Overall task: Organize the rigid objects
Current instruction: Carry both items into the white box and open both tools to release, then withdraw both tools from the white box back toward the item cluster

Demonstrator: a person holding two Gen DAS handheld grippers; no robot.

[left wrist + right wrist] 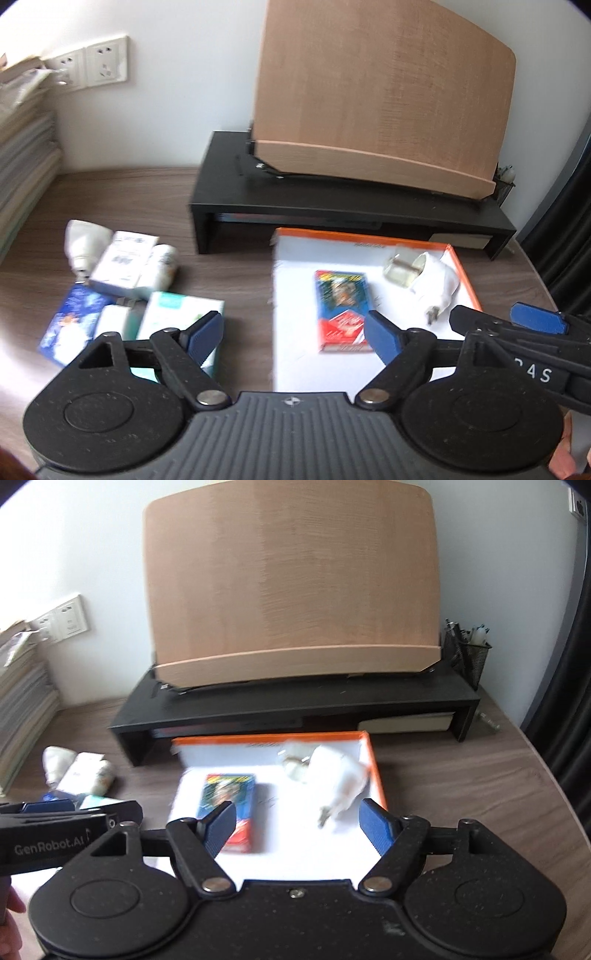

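1. Left tongs: blue pads stand wide apart, nothing between them. They hang above the near edge of the orange-rimmed tray.
2. Right tongs: pads likewise apart, nothing gripped. They hover over the same tray's near half.
3. The two tongs sit close side by side; each shows at the edge of the other's view.
4. Card box, red and blue print: lies flat on the tray floor, just ahead of the left tongs' right pad and beside the right tongs' left pad.
5. White plug adapter: lies in the tray ahead of the right tongs, prongs toward the tongs. A small clear item touches its far end; too blurred to name.
6. Loose pile on the tabletop, left of the left tongs: white boxes, a blue packet, a teal-and-white box partly behind the left pad, a white bulb-like item.
7. Beyond the tray: black riser shelf carrying a tilted wooden board.
8. Mesh pen cup far right of the shelf.
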